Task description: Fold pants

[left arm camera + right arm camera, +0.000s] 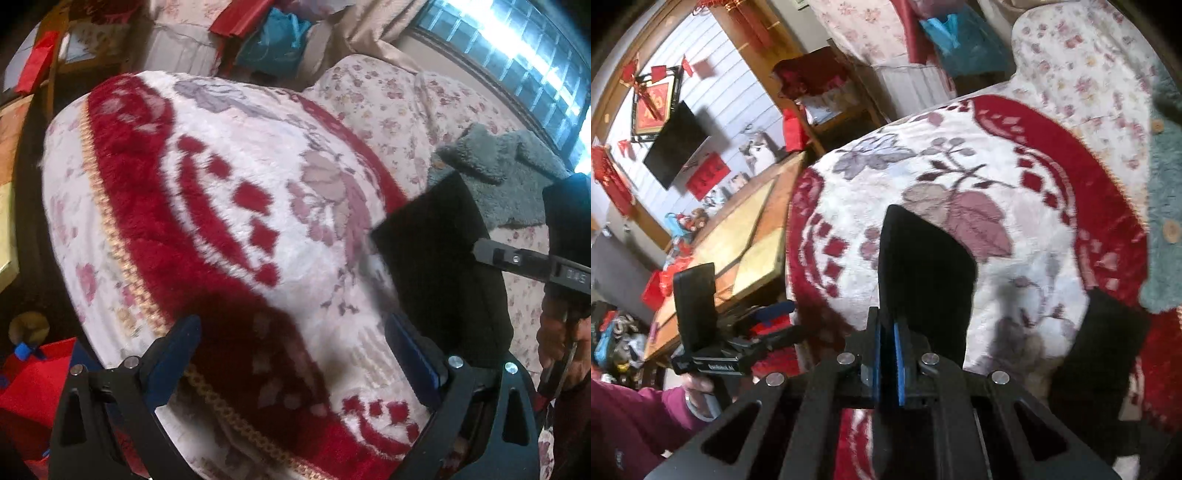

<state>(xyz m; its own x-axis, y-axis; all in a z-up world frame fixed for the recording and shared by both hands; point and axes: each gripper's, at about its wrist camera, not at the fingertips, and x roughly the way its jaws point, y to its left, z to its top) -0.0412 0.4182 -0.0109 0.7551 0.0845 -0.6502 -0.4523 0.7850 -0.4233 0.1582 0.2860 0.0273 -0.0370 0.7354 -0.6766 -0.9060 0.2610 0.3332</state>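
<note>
Your right gripper [887, 363] pinches the black pants [923, 266] to lift a fold off the blanket [1015, 162]; your left gripper [291, 354] hovers, fingers spread, empty.

- One pair of black pants [923, 266] is seen.
- Two grippers are counted: the left gripper [291, 354] and the right gripper [886, 354].
- One red-and-white plush blanket [221, 206] is spread out.
- One grey-green fleece garment [506, 173] is seen, with two buttons [1171, 232] counted on it.
- One dark screen [676, 144] is mounted on the wall.
- One blue plastic bag [964, 40] is seen.
</note>
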